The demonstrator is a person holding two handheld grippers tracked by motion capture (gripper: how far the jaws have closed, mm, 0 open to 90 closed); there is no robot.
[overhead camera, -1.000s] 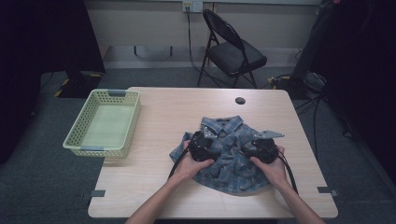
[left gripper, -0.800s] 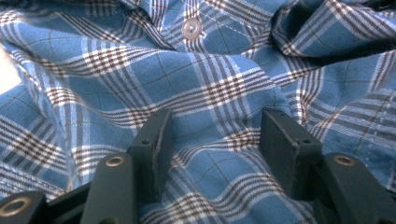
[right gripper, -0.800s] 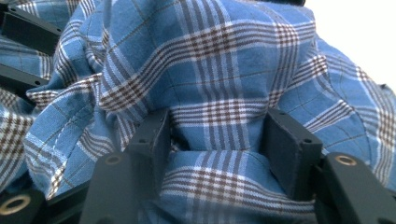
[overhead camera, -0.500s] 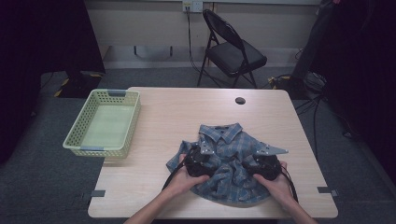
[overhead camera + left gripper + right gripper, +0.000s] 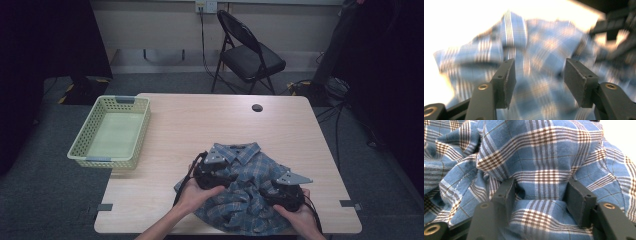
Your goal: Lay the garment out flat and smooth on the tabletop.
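A blue plaid shirt lies crumpled on the wooden table near its front edge, collar towards the far side. My left gripper rests on the shirt's left part. In the left gripper view this gripper is open, with blurred shirt cloth just beyond its jaws. My right gripper sits on the shirt's right part. In the right gripper view this gripper is open and pressed into the cloth, and a fold of the shirt bulges between its jaws.
A pale green plastic basket stands at the table's left edge. A small black disc lies near the far edge. Behind the table stands a black folding chair. Bare tabletop stretches between the basket and the shirt.
Both hands have drawn back towards the front edge, the right one farther. The shirt has been dragged along with them and is more bunched up.
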